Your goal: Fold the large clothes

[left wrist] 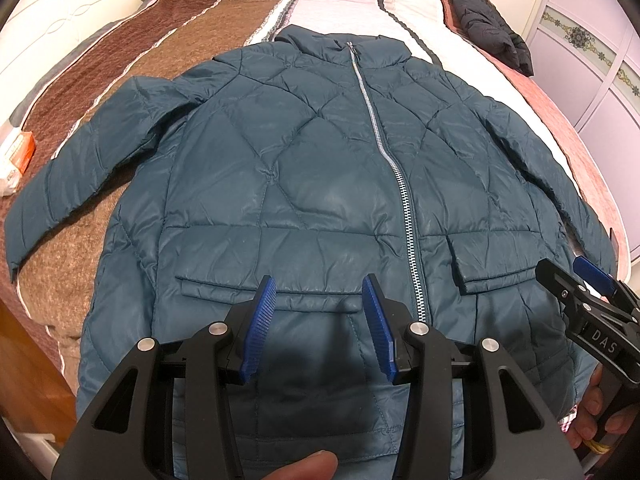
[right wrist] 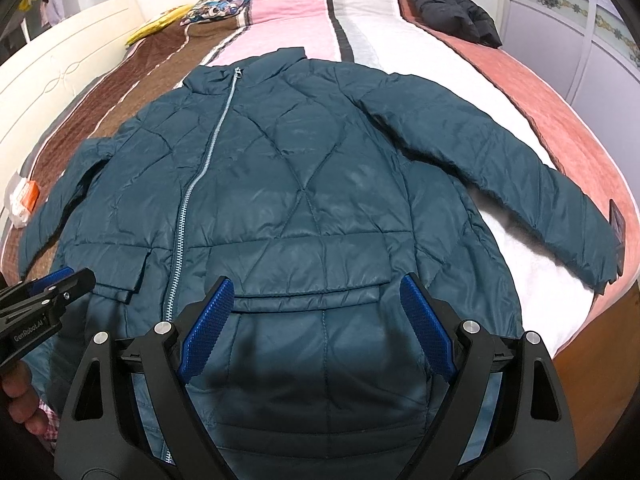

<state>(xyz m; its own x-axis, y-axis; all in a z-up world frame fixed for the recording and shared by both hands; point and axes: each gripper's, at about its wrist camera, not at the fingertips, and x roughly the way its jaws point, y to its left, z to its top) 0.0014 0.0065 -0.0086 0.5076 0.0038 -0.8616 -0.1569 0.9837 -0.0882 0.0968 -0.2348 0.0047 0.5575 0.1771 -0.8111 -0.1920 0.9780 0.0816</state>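
Teal jacket [left wrist: 304, 184], "DAS" on R claw [left wrist: 592, 276]

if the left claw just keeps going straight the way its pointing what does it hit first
Most likely the teal jacket itself: the open left claw points over the pocket flap just left of the zipper. Its height above the fabric is unclear.

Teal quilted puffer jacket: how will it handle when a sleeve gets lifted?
The teal quilted puffer jacket is probably floppy: it lies flat and creased on the striped bedspread. Its glossy shell looks slippery. The puffy quilting suggests it is light and may spring back.
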